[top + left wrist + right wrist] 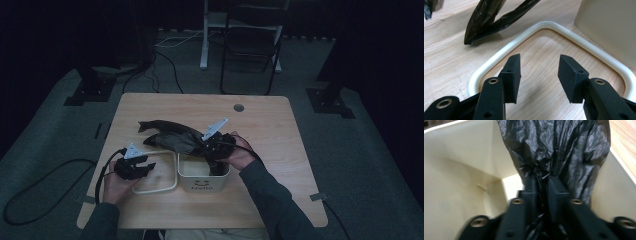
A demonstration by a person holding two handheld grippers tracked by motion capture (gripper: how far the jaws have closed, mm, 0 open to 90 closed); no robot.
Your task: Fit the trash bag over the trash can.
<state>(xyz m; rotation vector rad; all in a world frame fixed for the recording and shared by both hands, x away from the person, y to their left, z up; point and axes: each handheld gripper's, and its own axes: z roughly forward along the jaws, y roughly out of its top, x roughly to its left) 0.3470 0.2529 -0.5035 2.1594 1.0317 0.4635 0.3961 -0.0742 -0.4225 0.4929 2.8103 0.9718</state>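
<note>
The right hand-held gripper (541,187) is clamped on a black plastic bag (172,137) at the rim of the small cream bin (202,182), near the bench's middle. To line the bin well, I would feed the bag deep and spread it evenly. The left hand-held gripper (539,75), jaws apart, hovers over the cream ring (529,35). The wooden bench (270,130) stands on grey carpet in a dark room.

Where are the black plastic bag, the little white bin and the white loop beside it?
black bag (172,138): high view, crumpled middle.
white bin (202,183): high view, front wall.
white loop (499,57): left gripper view, curved left side.
</note>
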